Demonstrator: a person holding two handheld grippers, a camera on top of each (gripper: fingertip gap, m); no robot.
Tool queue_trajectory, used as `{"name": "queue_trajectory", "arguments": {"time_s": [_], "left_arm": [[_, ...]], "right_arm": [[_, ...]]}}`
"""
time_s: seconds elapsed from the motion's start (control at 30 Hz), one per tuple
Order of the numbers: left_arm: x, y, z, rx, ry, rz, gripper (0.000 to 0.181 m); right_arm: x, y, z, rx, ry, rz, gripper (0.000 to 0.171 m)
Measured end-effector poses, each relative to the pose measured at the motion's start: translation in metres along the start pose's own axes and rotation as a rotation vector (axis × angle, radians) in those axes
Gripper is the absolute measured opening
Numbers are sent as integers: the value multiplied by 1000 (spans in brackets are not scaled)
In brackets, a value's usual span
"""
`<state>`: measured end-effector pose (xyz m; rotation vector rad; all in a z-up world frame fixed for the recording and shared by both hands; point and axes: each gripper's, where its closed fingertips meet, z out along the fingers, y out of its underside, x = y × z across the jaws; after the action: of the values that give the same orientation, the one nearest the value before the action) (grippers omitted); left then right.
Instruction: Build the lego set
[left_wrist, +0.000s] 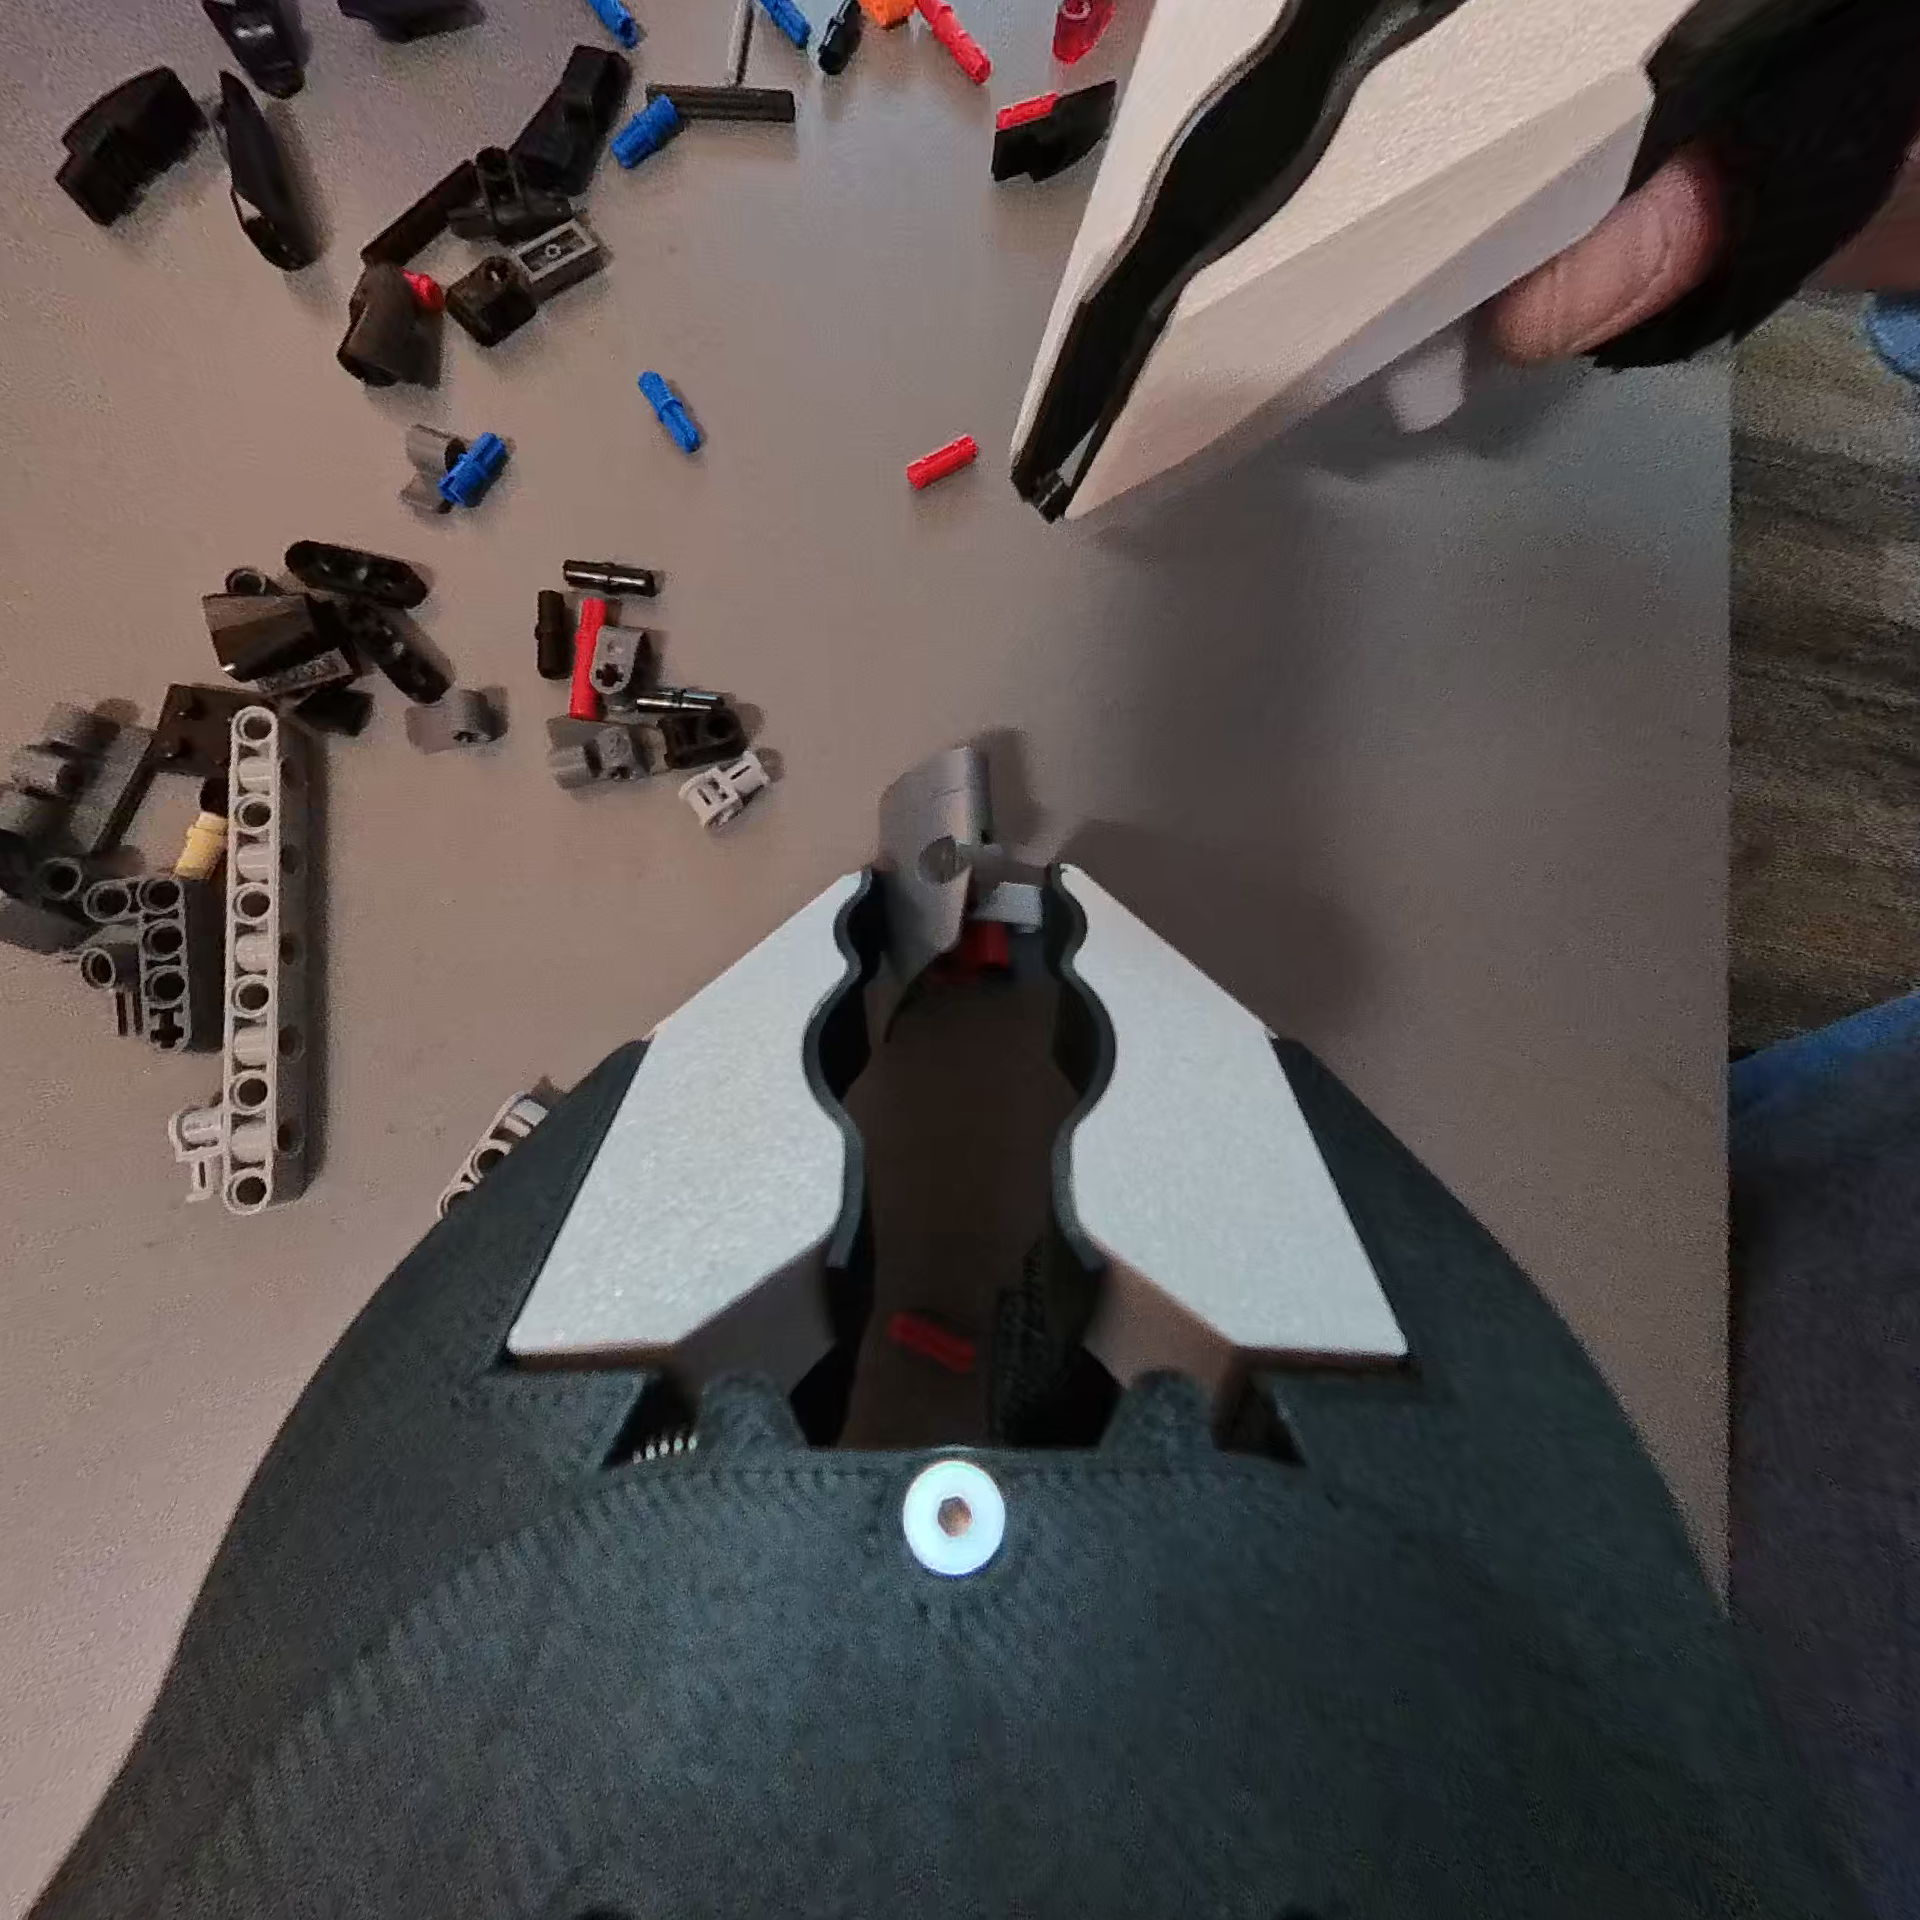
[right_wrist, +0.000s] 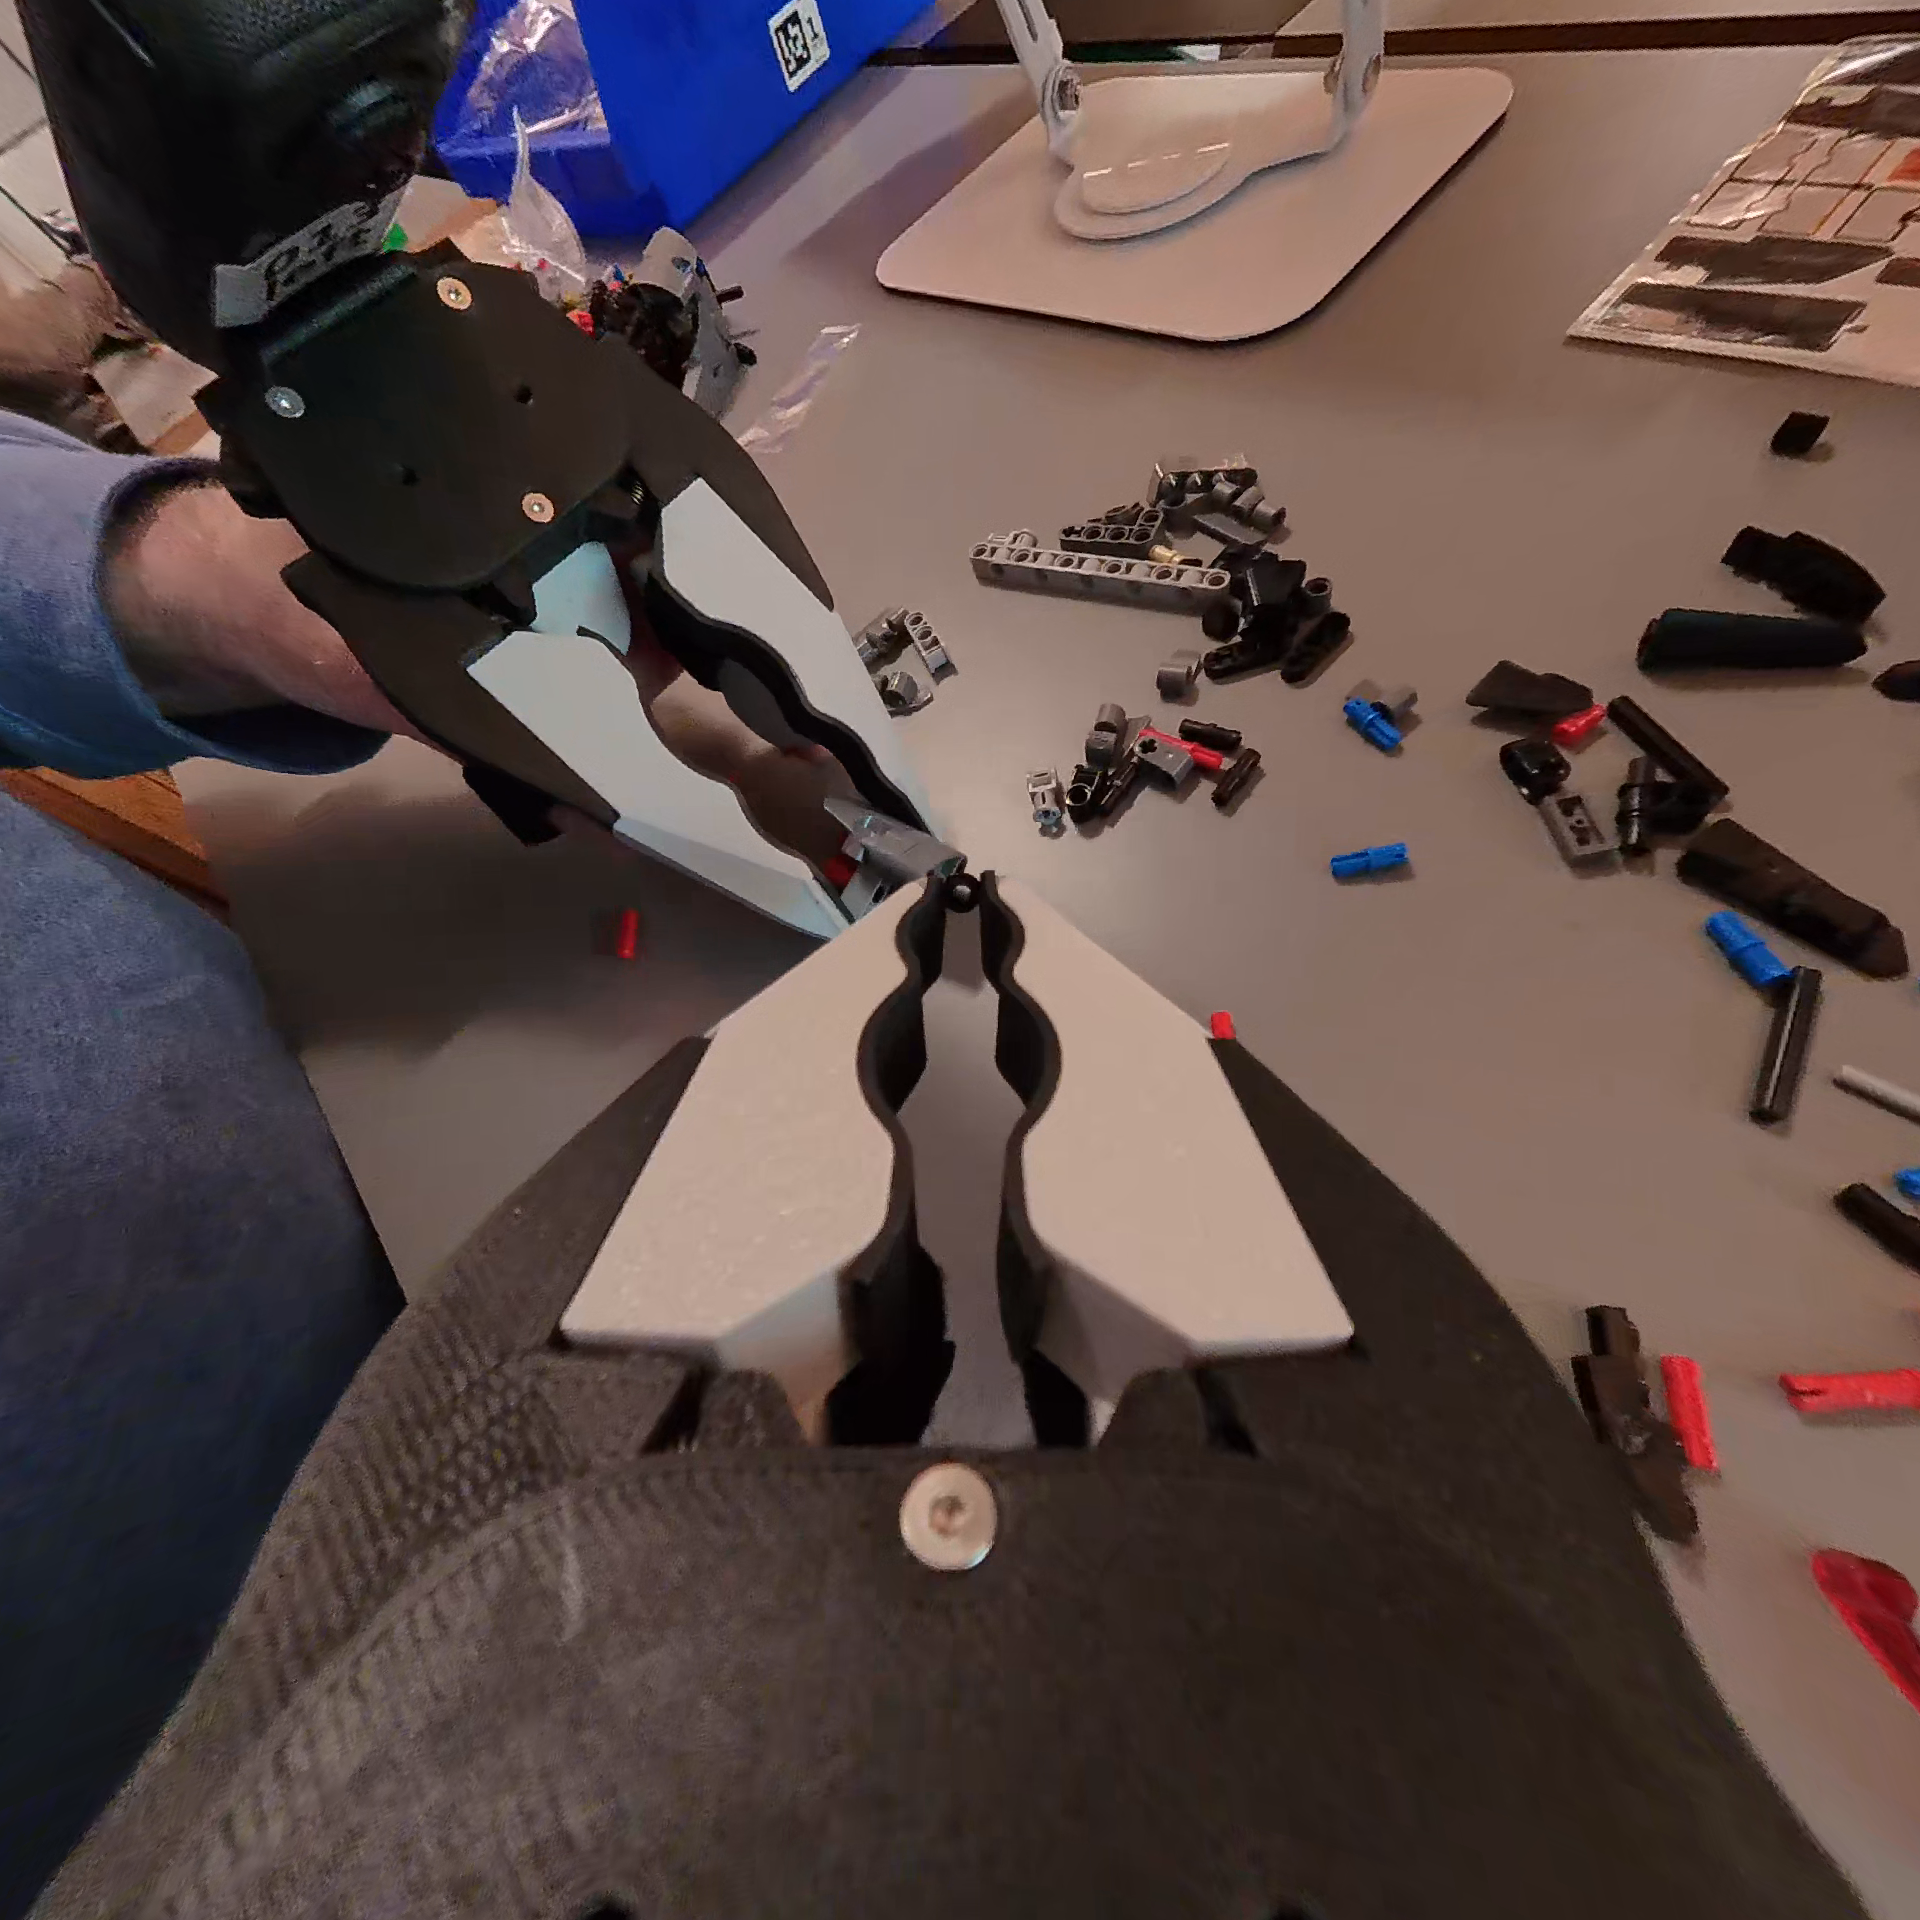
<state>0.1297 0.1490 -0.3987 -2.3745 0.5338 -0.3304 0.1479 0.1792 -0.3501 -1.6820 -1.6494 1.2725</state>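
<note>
Left hand-held gripper (left_wrist: 961, 883) grips grey piece (left_wrist: 940, 831), right hand-held gripper (right_wrist: 961, 883) black pin (right_wrist: 961, 894)

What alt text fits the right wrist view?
The right hand-held gripper pinches a small black pin at its tips, right beside a grey and red lego piece held by the left hand-held gripper. Loose black, grey, blue and red parts lie scattered on the grey table, with a blue bin behind.

A grey table (right_wrist: 1403, 436) fills most of the frame; a blue bin (right_wrist: 665, 104) sits upper left, a monitor stand's flat base (right_wrist: 1299, 239) top centre, patterned carpet (left_wrist: 1829, 623) at right.
</note>
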Motion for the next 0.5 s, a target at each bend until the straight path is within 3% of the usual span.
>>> {"name": "queue_trajectory", "arguments": {"time_s": [0.13, 0.3, 0.5], "left_arm": [[1, -11, -6, 77, 23, -15, 29], [11, -48, -40, 330, 182, -84, 29], [17, -71, -71, 477, 222, 4, 29]], "right_arm": [[-3, -6, -1, 47, -67, 55, 4], [-17, -39, -16, 193, -262, 172, 3], [-40, -70, -27, 246, -437, 178, 3]]}}
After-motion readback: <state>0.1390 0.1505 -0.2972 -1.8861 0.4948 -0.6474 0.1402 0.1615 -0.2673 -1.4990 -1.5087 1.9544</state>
